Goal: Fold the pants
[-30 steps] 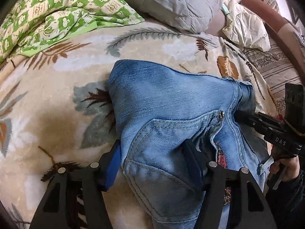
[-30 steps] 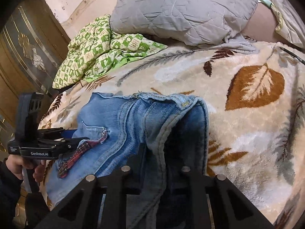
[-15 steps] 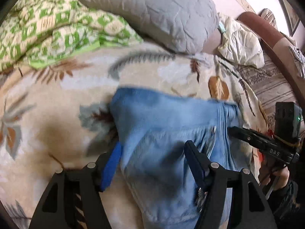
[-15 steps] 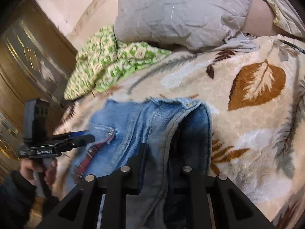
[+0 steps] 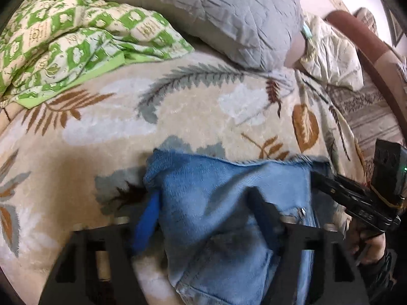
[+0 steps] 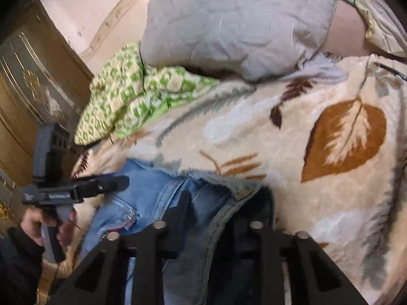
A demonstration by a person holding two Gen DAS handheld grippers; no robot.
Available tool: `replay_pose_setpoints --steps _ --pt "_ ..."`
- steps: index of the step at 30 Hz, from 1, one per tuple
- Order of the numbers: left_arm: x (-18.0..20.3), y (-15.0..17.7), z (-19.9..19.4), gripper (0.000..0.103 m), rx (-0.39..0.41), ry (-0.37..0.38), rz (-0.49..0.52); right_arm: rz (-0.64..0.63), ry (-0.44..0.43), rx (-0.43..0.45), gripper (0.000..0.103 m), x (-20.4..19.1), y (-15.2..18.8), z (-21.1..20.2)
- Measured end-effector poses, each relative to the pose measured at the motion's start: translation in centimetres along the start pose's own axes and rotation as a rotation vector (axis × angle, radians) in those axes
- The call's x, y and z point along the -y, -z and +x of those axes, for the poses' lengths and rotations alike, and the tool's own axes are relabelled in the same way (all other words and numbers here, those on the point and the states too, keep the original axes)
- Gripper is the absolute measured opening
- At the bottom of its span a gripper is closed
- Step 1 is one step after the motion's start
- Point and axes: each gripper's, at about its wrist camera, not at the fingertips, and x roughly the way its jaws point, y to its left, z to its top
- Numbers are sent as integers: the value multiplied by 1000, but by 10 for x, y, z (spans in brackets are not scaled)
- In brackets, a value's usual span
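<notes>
While both hands work at the bed's near edge, the left gripper (image 5: 203, 211) stands about half open, its jaws having just closed a little, straddling a thick fold of the faded blue denim pants (image 5: 216, 198); whether its pads press I cannot tell. The right gripper (image 6: 218, 211) is nearly shut, pinching the waistband edge. Denim like this is heavy, soft and not slippery, so it will sag between 2 holds; seams and waistband are likely the surest places to take it. Compared with a second ago, the pants sit lower in both views, showing more of the cream leaf-patterned blanket (image 6: 330, 183).
</notes>
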Motion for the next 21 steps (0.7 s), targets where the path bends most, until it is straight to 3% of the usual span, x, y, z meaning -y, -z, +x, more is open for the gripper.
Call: replay_pose_setpoints --steps 3,9,14,15,17,18,19,21 --pt "-1 3 3 63 -1 -12 1 -44 53 -3 24 -1 4 4" --pt "-13 8 11 66 2 13 -47 -45 61 -10 24 3 8 7" --pt "-11 11 6 82 37 -47 -56 -60 56 5 24 -1 7 3" --pt "-11 12 3 83 46 -47 -60 -54 43 13 30 -1 8 1" --pt "-10 14 -7 97 67 -78 -85 -34 34 17 34 0 8 -5" --pt "-10 15 -12 103 77 -106 -99 -22 36 16 50 0 8 -7" --pt "-9 15 -17 103 85 -116 -105 -7 42 12 79 0 8 -10" --pt "-7 17 -26 103 68 -156 -93 6 39 33 99 -3 10 -17"
